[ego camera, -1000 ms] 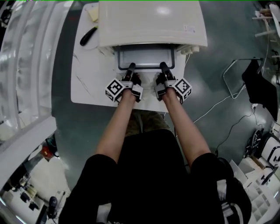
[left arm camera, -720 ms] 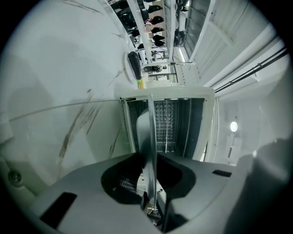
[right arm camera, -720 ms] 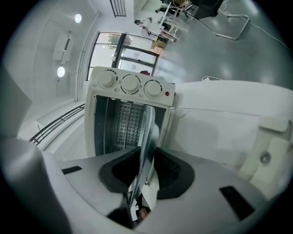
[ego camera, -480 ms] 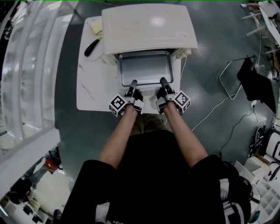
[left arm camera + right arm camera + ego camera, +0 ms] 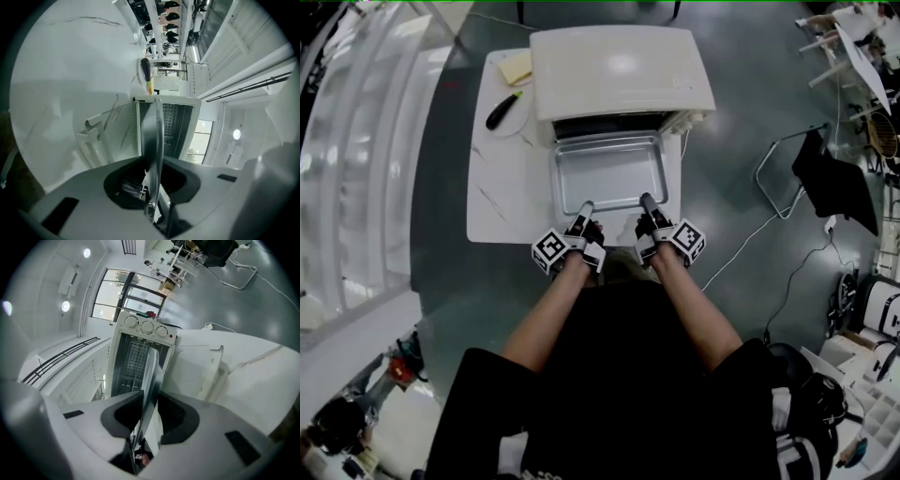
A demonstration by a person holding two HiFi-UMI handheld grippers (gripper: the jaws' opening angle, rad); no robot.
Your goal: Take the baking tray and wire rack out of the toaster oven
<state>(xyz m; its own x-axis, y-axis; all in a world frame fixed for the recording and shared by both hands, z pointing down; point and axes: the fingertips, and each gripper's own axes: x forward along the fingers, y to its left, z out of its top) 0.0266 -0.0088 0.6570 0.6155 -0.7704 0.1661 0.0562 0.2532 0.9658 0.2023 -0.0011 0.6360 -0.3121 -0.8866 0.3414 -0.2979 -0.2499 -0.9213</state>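
The baking tray [image 5: 607, 171] is being clamped at its near rim by the left gripper [image 5: 583, 210] and the right gripper [image 5: 646, 202]. It is being held almost wholly outside the toaster oven [image 5: 622, 70].

Bare arms [image 5: 546, 309] reach forward, parallel.
Left gripper [image 5: 585, 206] and right gripper [image 5: 645, 200] each pinch the near rim of the grey metal baking tray [image 5: 609, 173].
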